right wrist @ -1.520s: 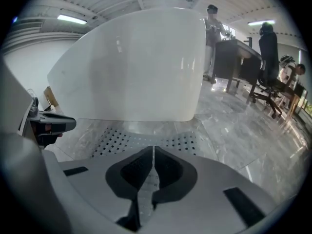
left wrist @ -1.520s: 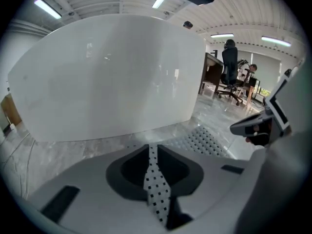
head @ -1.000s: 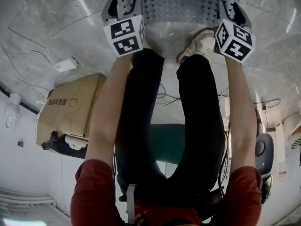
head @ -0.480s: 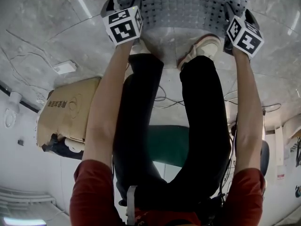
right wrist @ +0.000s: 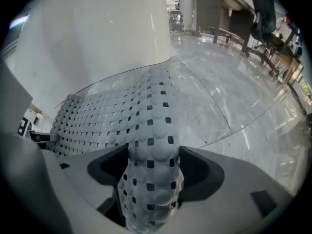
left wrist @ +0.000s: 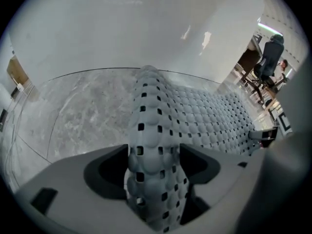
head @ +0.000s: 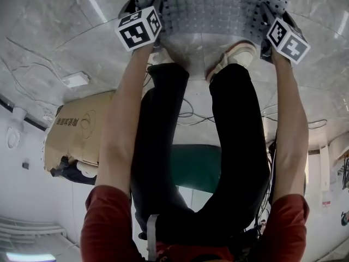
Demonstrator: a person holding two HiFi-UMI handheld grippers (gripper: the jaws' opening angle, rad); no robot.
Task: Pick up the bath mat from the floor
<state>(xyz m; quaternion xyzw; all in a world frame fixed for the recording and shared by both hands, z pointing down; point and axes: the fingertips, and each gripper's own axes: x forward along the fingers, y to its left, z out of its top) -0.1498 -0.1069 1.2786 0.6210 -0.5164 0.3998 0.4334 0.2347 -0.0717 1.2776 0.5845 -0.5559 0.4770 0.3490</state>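
Note:
The grey bath mat (head: 210, 4), bobbled and full of square holes, lies on the marble floor at the top of the head view. My left gripper (head: 143, 3) and right gripper (head: 275, 12) point steeply down at its two near corners. In the left gripper view a raised fold of mat (left wrist: 151, 130) stands between the jaws of the left gripper (left wrist: 153, 165); these jaws have just opened wide and eased in slightly. In the right gripper view, the right gripper (right wrist: 152, 172) straddles a like fold of mat (right wrist: 153, 126), its jaws just opening. Each fold brushes the inner jaw faces without being squeezed.
The person's black-trousered legs and a white shoe (head: 233, 56) stand just behind the mat. A cardboard box (head: 82, 127) sits at the left, loose cables (head: 188, 111) and a green object (head: 196, 165) lie behind the legs. A white curved wall (left wrist: 146, 28) rises beyond the mat.
Both grippers have sunk toward the mat and shifted to the top of the head view. Their marker cubes have tilted, and the mat's near edge now lies between the hands.

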